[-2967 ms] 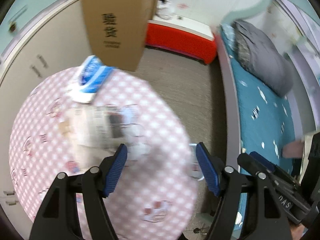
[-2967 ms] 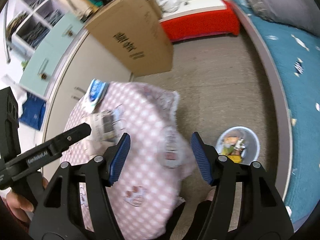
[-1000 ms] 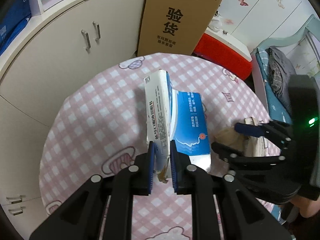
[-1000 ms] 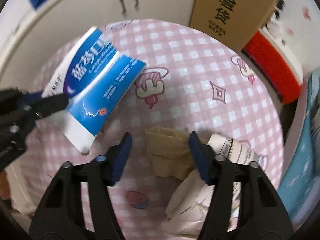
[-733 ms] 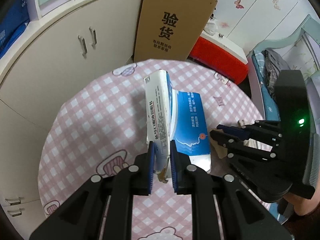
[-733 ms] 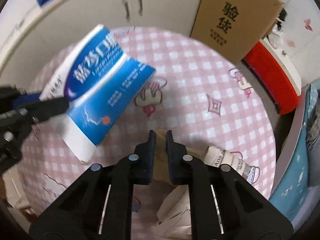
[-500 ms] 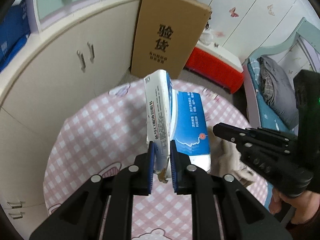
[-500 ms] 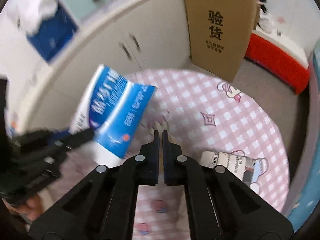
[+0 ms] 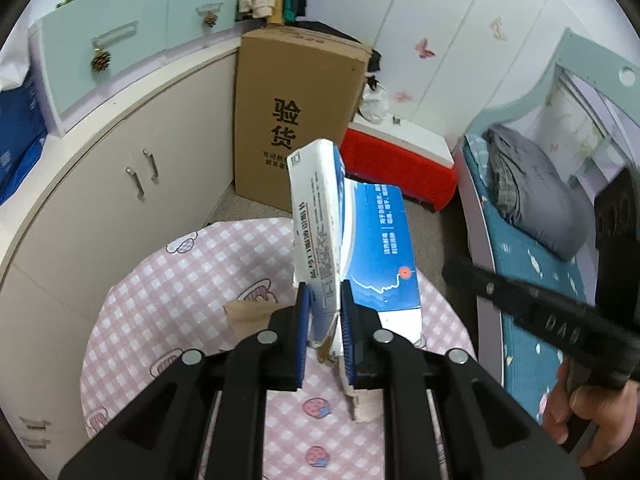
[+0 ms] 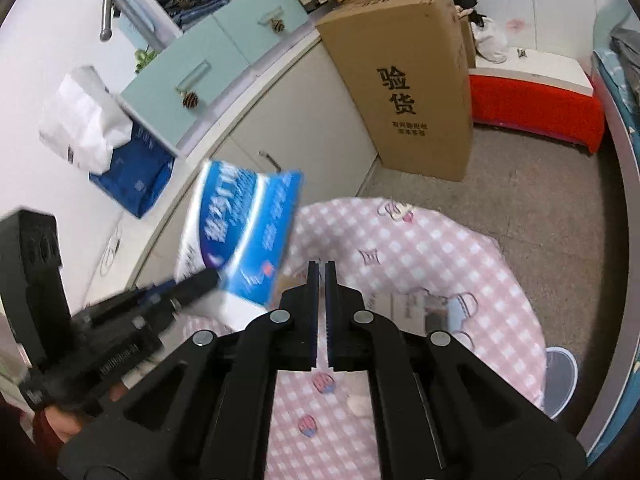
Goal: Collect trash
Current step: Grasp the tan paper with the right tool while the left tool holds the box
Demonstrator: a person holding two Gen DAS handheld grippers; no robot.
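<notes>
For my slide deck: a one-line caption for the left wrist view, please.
Left tool grips a blue-and-white box upright above the pink checked table.

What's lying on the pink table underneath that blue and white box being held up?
Below the blue and white box, held by the left claw, a brown paper scrap lies on the checked table. The box and claw hide whatever lies directly beneath them.
</notes>
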